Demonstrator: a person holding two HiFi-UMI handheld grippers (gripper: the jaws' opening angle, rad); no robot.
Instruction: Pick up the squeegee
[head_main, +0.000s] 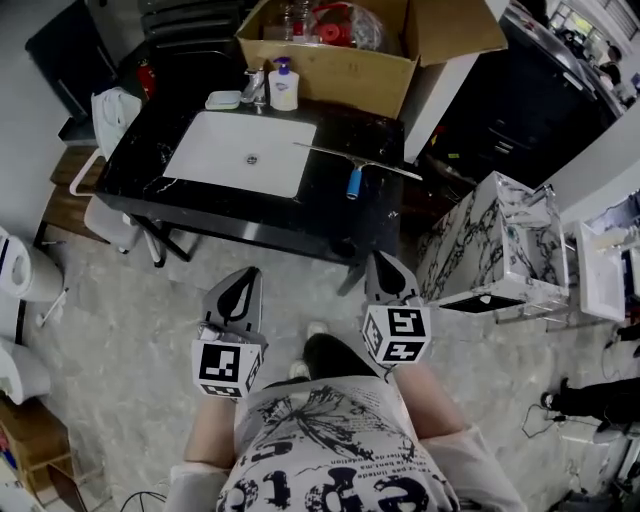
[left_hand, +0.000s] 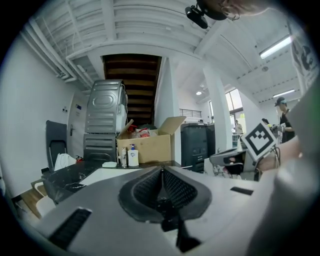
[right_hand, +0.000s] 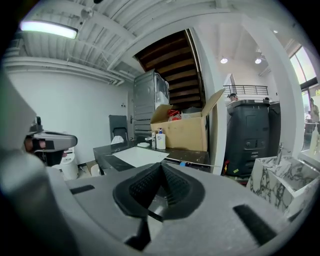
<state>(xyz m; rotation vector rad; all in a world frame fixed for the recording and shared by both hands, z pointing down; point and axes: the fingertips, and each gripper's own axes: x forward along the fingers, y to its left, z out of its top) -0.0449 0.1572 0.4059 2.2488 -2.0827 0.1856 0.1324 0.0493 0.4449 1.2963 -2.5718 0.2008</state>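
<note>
Two grippers are holding their jaws pressed together, each with nothing between them. The left gripper (head_main: 243, 273) and the right gripper (head_main: 383, 260) are hanging side by side over the floor (head_main: 130, 330), in front of the person, and both are pointing toward the counter (head_main: 340, 228).

The squeegee (head_main: 355, 168) is lying flat on the counter, just right of the sink (head_main: 240, 152). Its blade is running crosswise and its blue handle is pointing toward the counter's near edge. It is lying well apart from both grippers.

A soap bottle (head_main: 284, 85) is standing behind the sink, and an open box (head_main: 330, 68) is sitting behind the bottle.
</note>
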